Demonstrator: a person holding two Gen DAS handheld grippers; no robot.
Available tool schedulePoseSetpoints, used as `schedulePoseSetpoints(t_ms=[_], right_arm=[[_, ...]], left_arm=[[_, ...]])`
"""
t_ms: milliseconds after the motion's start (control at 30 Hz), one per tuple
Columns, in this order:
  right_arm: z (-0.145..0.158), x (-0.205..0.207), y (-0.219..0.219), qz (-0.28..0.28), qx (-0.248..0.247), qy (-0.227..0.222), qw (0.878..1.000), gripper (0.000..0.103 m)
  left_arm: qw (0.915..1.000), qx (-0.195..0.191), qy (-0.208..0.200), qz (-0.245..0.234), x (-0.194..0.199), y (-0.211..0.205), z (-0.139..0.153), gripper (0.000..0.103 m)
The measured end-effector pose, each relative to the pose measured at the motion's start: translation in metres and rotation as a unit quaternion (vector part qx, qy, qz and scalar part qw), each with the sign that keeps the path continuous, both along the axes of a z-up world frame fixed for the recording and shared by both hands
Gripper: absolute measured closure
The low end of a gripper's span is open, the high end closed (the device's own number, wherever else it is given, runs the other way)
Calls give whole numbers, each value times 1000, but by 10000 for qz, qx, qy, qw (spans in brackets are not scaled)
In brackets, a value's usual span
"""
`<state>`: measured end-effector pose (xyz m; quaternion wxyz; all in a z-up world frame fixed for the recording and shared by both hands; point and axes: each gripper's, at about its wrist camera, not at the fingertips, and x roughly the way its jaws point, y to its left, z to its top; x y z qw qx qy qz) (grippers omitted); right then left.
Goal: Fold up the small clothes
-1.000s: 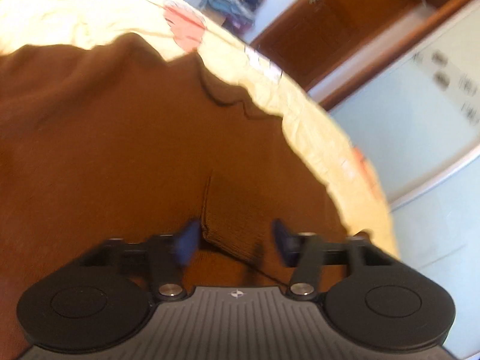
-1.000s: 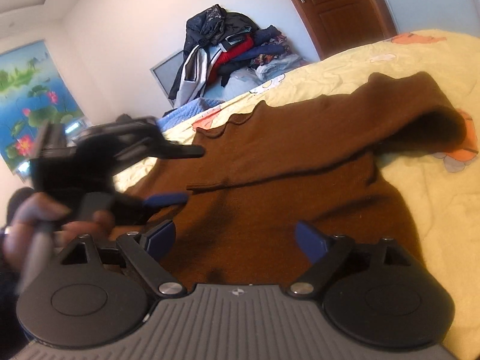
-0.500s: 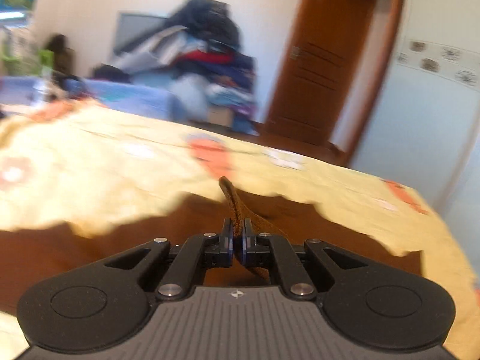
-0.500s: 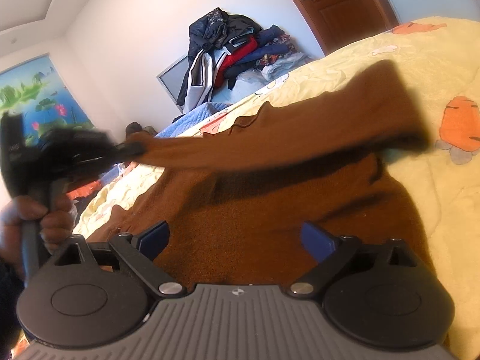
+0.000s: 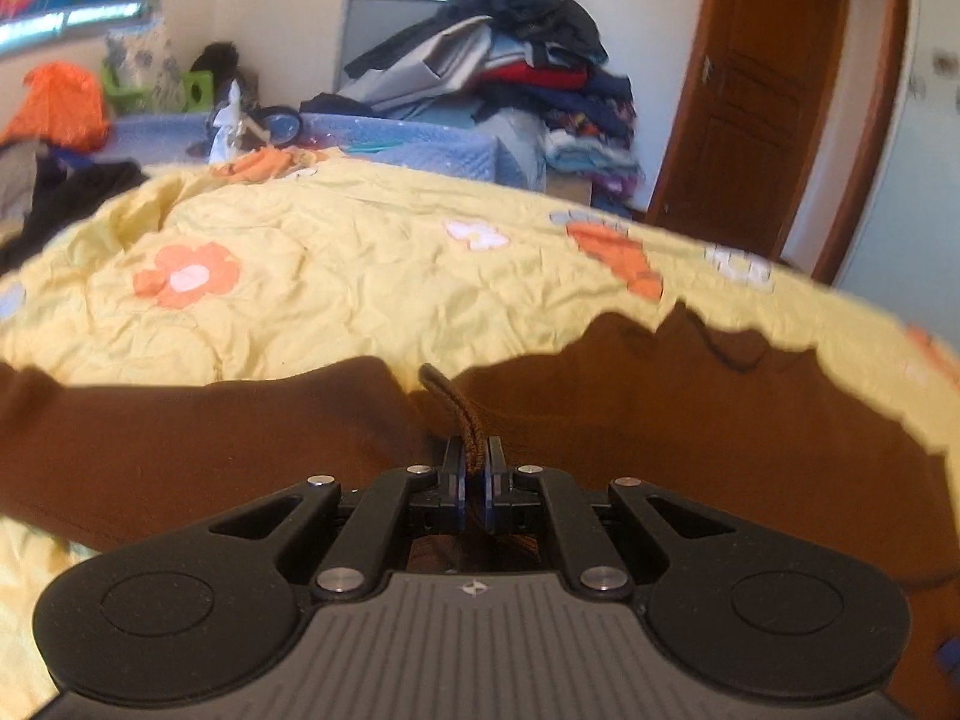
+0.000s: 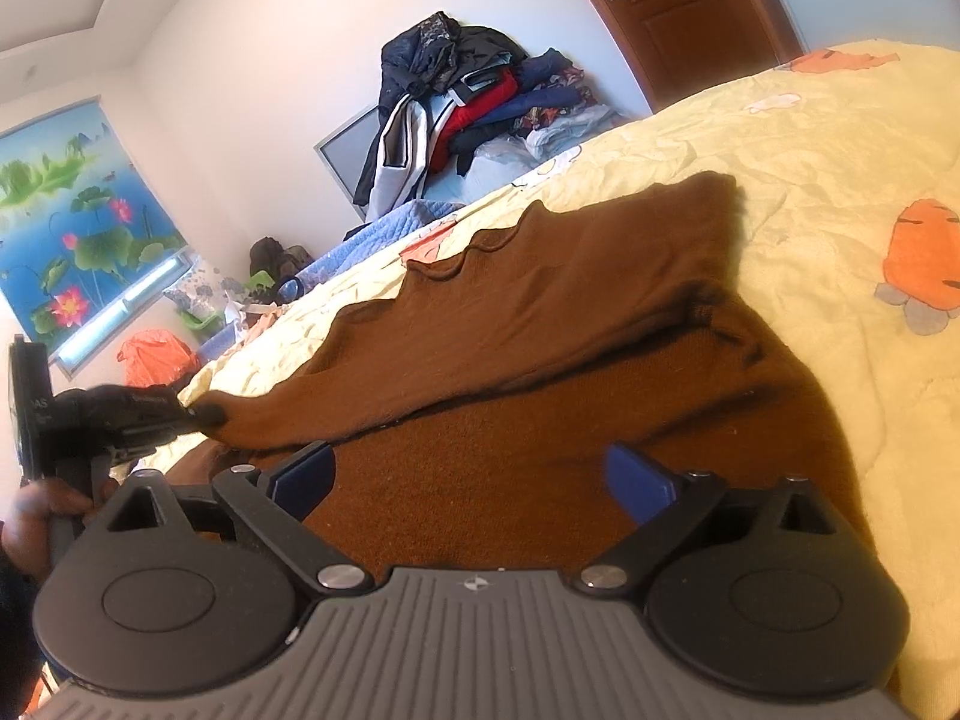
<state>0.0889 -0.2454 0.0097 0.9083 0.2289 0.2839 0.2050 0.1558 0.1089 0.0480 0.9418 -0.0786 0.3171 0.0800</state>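
Observation:
A brown knit sweater [image 6: 540, 360] lies on a yellow flowered bedspread [image 6: 840, 192]. Its sleeve [image 6: 510, 324] is folded across the body towards the left. My left gripper [image 5: 473, 468] is shut on the sleeve cuff [image 5: 465, 420]; it also shows in the right wrist view [image 6: 198, 414] at the left edge, holding the cuff low over the sweater. My right gripper [image 6: 468, 480] is open and empty, hovering over the sweater's lower body.
A pile of clothes [image 5: 510, 72] is heaped against the far wall beside a brown door [image 5: 768, 96]. A blue quilt [image 5: 420, 138] and clutter [image 5: 60, 102] lie beyond the bed's far edge. The bed's right edge [image 5: 870, 324] is close.
My left gripper closed on the sleeve cuff, lifted it and carried the sleeve across the sweater's body to the left, then lowered it. The right gripper stayed open and nearly still.

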Motion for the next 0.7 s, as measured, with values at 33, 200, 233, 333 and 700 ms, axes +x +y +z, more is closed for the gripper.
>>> schedulePoseSetpoints(t_ms=[33, 200, 233, 333, 700], right_arm=[[0, 0, 0, 3, -11, 0, 10000, 6], [18, 8, -4, -25, -186, 187, 9996, 6], [29, 13, -9, -115, -101, 98, 9998, 4], [58, 48, -19, -391, -170, -341, 9985, 0], [-4, 155, 16, -274, -2768, 146, 9604, 0]], left_arm=[[9999, 153, 67, -13, 0, -3, -1, 97], [9964, 497, -529, 436, -42, -10, 28, 86], [9942, 460, -895, 374, -53, -14, 35, 68], [9927, 231, -1161, -233, -48, -34, 37, 6], [9963, 19, 102, -848, 13, -44, -34, 10]])
